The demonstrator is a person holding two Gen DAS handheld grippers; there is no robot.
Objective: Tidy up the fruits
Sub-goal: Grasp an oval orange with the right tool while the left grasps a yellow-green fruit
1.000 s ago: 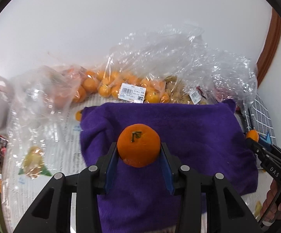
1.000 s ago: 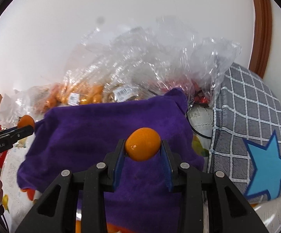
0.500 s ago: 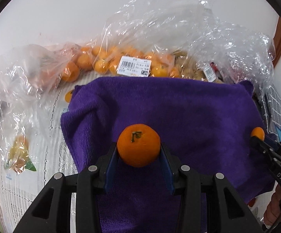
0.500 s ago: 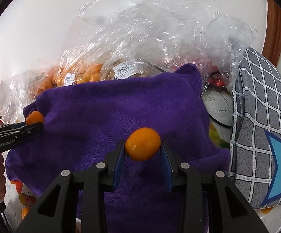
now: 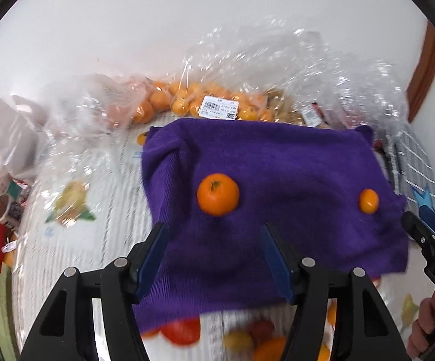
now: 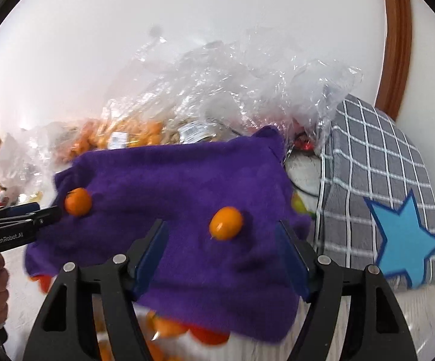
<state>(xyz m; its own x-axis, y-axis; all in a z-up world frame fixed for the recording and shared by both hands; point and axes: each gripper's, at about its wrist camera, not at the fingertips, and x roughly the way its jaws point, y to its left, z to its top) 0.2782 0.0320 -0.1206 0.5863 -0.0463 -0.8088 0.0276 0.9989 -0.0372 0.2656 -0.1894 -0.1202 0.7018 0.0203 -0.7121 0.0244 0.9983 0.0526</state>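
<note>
A purple cloth [image 5: 277, 186] [image 6: 181, 198] lies spread over the table. On its left part rests a round orange with a stem [image 5: 218, 194] [image 6: 78, 201], just beyond my left gripper [image 5: 214, 240], whose jaws are opening with nothing between them. A smaller oval orange [image 6: 225, 222] [image 5: 368, 201] lies on the cloth's right part, just ahead of my right gripper [image 6: 222, 245], its jaws also opening and clear of the fruit. Each gripper shows at the side edge of the other's view.
Clear plastic bags of small oranges [image 5: 214, 102] and other produce [image 6: 217, 96] pile up behind the cloth against the white wall. Loose red and orange fruits [image 5: 184, 331] [image 6: 205, 335] peek out under the cloth's near edge. A grey checked cushion with a blue star [image 6: 397, 210] stands right.
Both grippers have let go of their oranges, which now lie on the purple cloth. Both grippers have drawn back from the cloth and their jaws stand wider.
</note>
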